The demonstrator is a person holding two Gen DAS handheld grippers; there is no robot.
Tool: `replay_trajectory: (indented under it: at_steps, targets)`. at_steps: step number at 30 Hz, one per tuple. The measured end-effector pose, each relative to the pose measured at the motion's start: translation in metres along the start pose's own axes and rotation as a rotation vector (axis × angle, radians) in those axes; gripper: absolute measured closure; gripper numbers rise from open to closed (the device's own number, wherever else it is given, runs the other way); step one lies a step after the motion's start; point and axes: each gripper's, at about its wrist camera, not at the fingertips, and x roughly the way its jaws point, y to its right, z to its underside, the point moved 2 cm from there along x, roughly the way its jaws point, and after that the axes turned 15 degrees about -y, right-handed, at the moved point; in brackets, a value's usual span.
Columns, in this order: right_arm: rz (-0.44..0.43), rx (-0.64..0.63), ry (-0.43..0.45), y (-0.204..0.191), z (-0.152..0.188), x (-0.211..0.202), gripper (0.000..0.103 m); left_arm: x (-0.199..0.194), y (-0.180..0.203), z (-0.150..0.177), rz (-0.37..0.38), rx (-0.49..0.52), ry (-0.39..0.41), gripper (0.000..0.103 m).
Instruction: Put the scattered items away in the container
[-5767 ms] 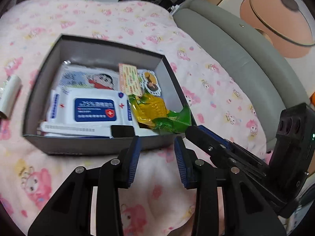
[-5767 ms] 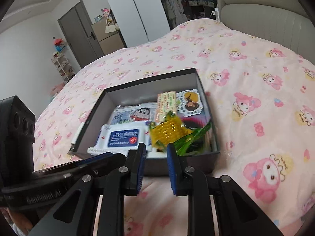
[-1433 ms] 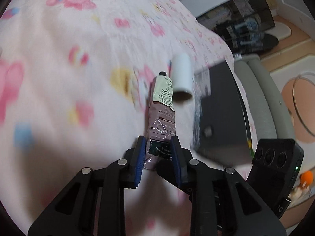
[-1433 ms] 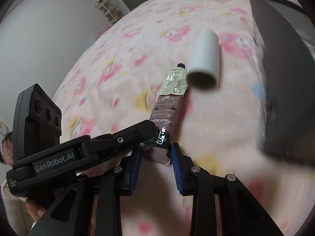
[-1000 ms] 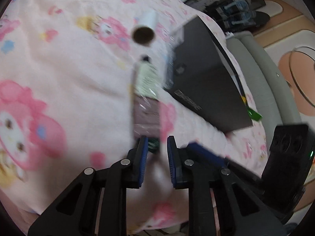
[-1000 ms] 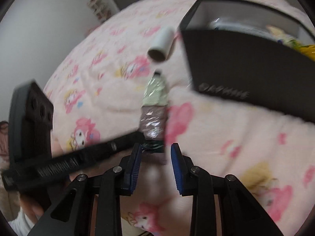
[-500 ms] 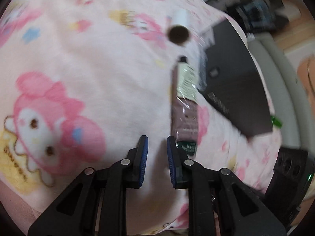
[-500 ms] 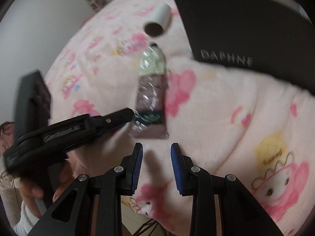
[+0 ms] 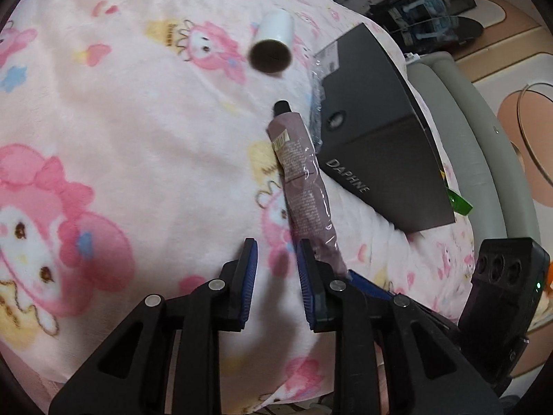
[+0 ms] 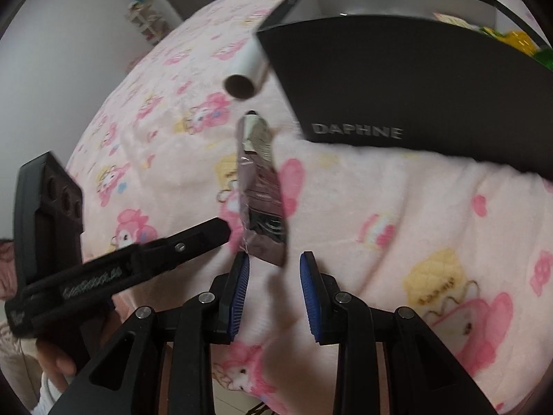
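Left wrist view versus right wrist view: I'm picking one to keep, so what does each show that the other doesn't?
Only the left wrist view shows the grey sofa and wooden floor. Only the right wrist view shows inside the black box, a yellow packet, and a hand. Both share the brown tube, white roll and pink blanket.

bedding: pink cartoon-print blanket (image 9: 145, 131) | right: grey padded bench (image 9: 484, 159) | far: white wall (image 10: 58, 52)
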Motion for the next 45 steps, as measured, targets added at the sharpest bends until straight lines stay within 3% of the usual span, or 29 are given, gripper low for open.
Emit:
replay_trajectory:
  at_steps: [12, 18, 19, 22, 26, 28, 29, 36, 40, 42, 45]
  targets:
    - [-0.077, -0.035, -0.002, -0.011, -0.006, 0.006, 0.076, 0.005, -0.01, -0.008, 0.01, -0.06, 0.019, 0.078]
    - [-0.154, 0.037, 0.016, -0.004, -0.012, 0.008, 0.075, -0.008, -0.011, -0.013, -0.044, -0.049, 0.08, 0.078]
    - [-0.148, 0.02, 0.007, -0.007, -0.015, 0.011, 0.075, -0.008, -0.013, -0.013, -0.037, -0.056, 0.077, 0.078]
    - [-0.084, -0.03, -0.037, -0.015, -0.024, 0.027, 0.057, -0.005, -0.017, -0.016, -0.032, -0.07, 0.065, 0.078]
    - [-0.082, -0.009, -0.076, -0.011, -0.031, 0.045, 0.057, -0.003, -0.015, -0.015, -0.049, -0.056, 0.06, 0.078]
    - [-0.075, -0.031, -0.069, -0.012, -0.029, 0.042, 0.059, -0.001, -0.014, -0.015, -0.051, -0.053, 0.057, 0.078]
    - [-0.062, -0.044, -0.067, -0.012, -0.027, 0.04, 0.066, -0.001, -0.014, -0.015, -0.049, -0.052, 0.054, 0.078]
    - [-0.083, -0.036, -0.098, 0.003, -0.011, 0.019, 0.066, 0.002, -0.01, -0.014, -0.047, -0.034, 0.043, 0.078]
    - [-0.07, -0.032, -0.094, 0.008, -0.007, 0.006, 0.066, 0.002, -0.007, -0.014, -0.033, -0.027, 0.041, 0.078]
    - [-0.022, -0.055, -0.084, 0.005, -0.005, -0.001, 0.065, 0.003, -0.004, -0.012, -0.02, -0.011, 0.038, 0.078]
    - [-0.014, -0.09, -0.063, 0.001, -0.001, -0.006, 0.065, 0.008, 0.005, -0.009, 0.037, 0.027, 0.001, 0.078]
